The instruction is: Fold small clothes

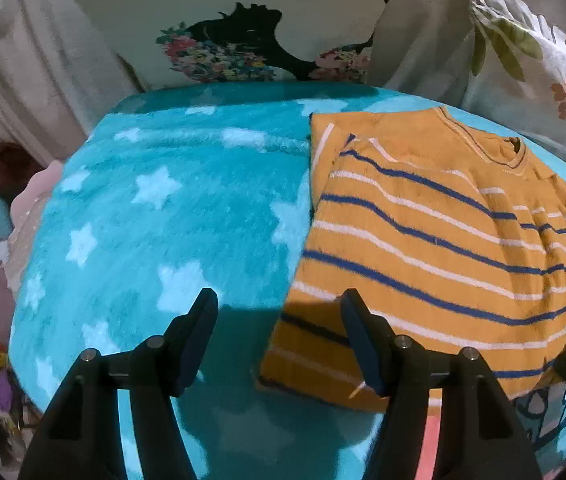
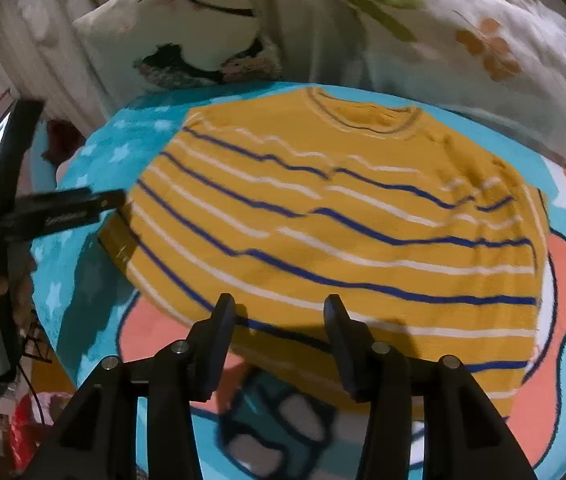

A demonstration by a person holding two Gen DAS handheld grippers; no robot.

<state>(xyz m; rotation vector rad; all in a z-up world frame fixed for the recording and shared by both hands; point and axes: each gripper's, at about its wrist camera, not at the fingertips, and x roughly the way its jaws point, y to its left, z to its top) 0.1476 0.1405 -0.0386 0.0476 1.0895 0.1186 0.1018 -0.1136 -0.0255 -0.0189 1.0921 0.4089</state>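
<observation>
Your left gripper [image 1: 279,316] and right gripper [image 2: 279,320] both hang with jaws spread, grasping nothing. The mustard striped sweater [image 2: 347,232] lies flat on the turquoise star blanket [image 1: 155,216], sleeves folded in, collar toward the floral pillows [image 1: 219,32].

1. The shirt [image 2: 339,240] is a soft ribbed knit, matt mustard cloth with woven-in blue and white stripes.
2. The blanket [image 1: 171,208] under it is fuzzy, plush fleece, pile a bit shaggy, no shine at all.
3. Both the left gripper [image 1: 279,340] and right gripper [image 2: 279,340] look like matt black plastic, with small shiny metal pins at the joints.
4. The pillow [image 1: 243,20] at 12 o'clock is smooth printed cloth.
</observation>
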